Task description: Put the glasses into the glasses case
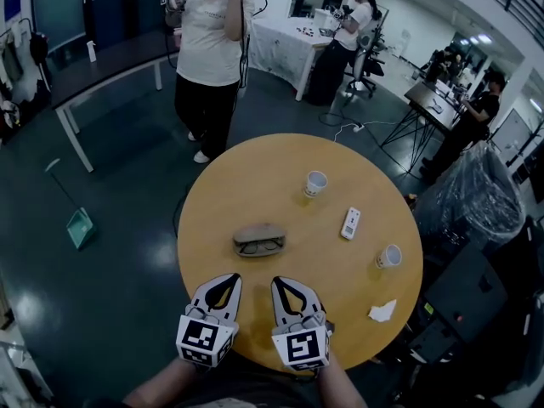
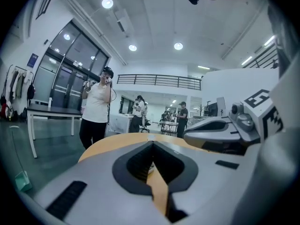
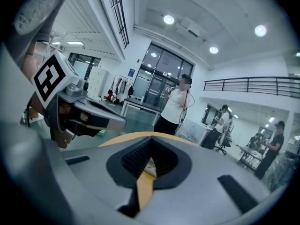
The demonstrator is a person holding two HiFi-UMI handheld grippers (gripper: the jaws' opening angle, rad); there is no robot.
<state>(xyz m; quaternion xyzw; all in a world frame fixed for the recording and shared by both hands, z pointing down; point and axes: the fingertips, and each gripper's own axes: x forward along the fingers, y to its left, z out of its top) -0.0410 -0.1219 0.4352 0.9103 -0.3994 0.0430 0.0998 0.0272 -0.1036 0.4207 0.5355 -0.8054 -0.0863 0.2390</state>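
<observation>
Grey oval glasses case (image 1: 259, 240) is seen beyond the closed left gripper (image 1: 229, 277) and closed right gripper (image 1: 279, 280), a white paper cup (image 1: 314, 183) farther right.

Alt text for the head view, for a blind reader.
Dark-rimmed glasses lie at the front of a grey-brown glasses case on a round wooden table. The left gripper and right gripper, both shut and empty, sit at its near edge.

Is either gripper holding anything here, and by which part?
Nothing is held: left gripper and right gripper are both shut, empty; the glasses case lies apart.
</observation>
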